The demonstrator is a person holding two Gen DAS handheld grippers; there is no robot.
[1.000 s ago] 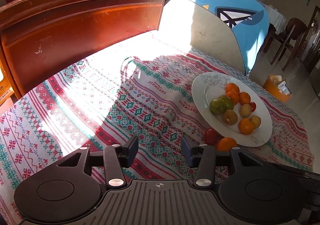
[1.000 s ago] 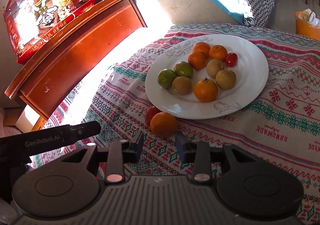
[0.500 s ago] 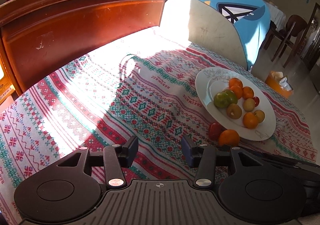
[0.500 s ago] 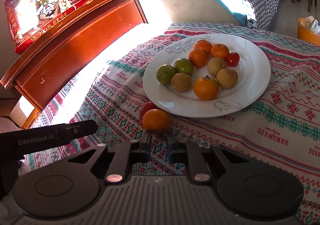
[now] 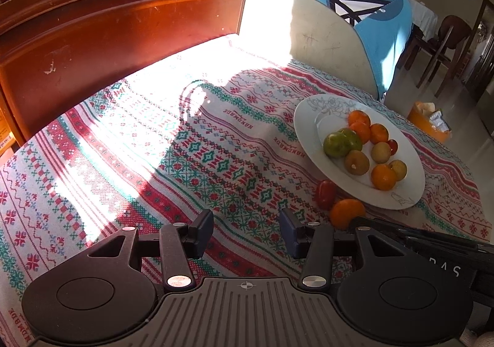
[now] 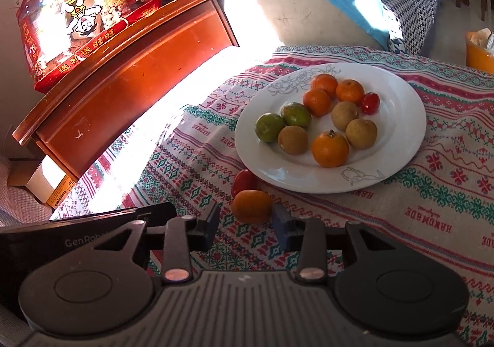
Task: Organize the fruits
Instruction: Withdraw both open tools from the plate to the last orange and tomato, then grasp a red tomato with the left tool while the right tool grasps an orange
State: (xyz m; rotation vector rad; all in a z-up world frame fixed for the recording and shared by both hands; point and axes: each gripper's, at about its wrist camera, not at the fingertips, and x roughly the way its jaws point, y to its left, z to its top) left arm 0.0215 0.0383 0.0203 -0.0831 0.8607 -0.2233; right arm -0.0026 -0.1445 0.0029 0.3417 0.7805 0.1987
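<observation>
A white plate (image 6: 398, 143) on the patterned tablecloth holds several oranges, green and brown fruits and a cherry tomato. It also shows in the left wrist view (image 5: 311, 118). Off the plate lie a loose orange (image 6: 251, 205) and a red tomato (image 6: 243, 181), side by side near the plate's near-left rim. My right gripper (image 6: 245, 225) is open, its fingertips just short of the loose orange, which sits slightly right of centre. My left gripper (image 5: 247, 232) is open and empty over bare cloth, left of the orange (image 5: 345, 212) and tomato (image 5: 324, 194).
A wooden cabinet (image 6: 123, 90) stands at the table's far left with a red snack bag (image 6: 80, 16) on top. A sofa with a blue cloth (image 5: 355, 16) lies beyond the table. An orange bin (image 5: 427, 121) is on the floor to the right.
My right gripper narrowed half a second ago and has opened wide again, now close to the loose orange. The left gripper shifted only slightly, staying open.
</observation>
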